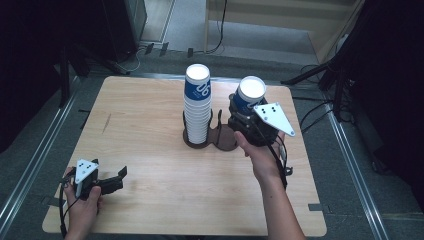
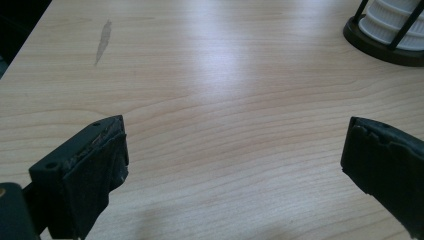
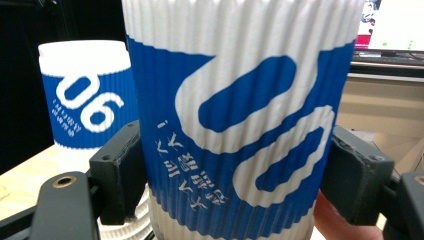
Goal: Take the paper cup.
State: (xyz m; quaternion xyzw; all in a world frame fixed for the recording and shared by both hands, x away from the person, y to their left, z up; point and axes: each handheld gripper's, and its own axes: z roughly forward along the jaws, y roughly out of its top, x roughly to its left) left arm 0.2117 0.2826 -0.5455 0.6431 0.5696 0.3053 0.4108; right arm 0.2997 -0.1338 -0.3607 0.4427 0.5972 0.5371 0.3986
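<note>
A tall stack of blue-and-white ribbed paper cups (image 1: pixel 197 105) stands in the left ring of a black two-ring holder (image 1: pixel 226 142) at the table's middle. My right gripper (image 1: pixel 242 112) is shut on a single matching cup (image 1: pixel 250 93), held upright just right of the stack, above the holder's right ring. In the right gripper view the held cup (image 3: pixel 235 100) sits between both pads (image 3: pixel 120 175), with the stack (image 3: pixel 85 105) behind it to the left. My left gripper (image 1: pixel 118 180) rests near the front left corner, open, with nothing between its jaws (image 2: pixel 232 160).
The wooden table (image 1: pixel 150 135) has a small dark smudge (image 2: pixel 102 40) at its left. The holder's base and the bottom cups (image 2: pixel 387 25) show at the top right of the left gripper view. Stands and cables lie on the floor beyond the table.
</note>
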